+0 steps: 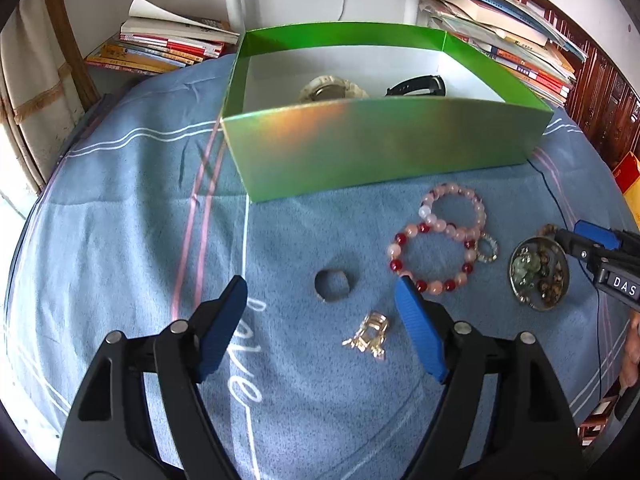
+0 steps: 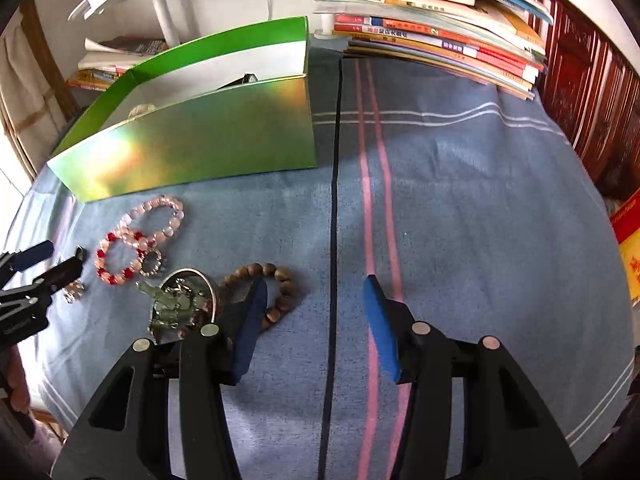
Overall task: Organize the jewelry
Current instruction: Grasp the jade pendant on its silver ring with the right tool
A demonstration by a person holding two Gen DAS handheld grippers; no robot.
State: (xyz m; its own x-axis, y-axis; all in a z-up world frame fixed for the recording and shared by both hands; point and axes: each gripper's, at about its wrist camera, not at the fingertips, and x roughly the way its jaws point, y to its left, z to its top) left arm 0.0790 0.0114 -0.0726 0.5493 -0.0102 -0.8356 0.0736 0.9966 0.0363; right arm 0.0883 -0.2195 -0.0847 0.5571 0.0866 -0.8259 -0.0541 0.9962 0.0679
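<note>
Mid-sort: L gripper jaws wide, hovers over ring & gold clip on cloth. Next prob.: drop, pinch ring, carry to box. R gripper jaws apart, empty, beside wood beads. Box has 2 watches; dish has green/brown beads.

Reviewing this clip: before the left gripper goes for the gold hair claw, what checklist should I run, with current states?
1. Left gripper open: ok, jaws wide apart.
2. Gold hair claw lies between the fingers: ok, nearer the right finger.
3. Ring apart from the claw: ok, separate on the cloth.
4. Right gripper out of the way: ok, open, beside the metal dish.
5. Green box open to receive: ok, two items already inside.
6. Red-and-pink bracelet apart from the right finger: cannot tell, they overlap in view.
</note>
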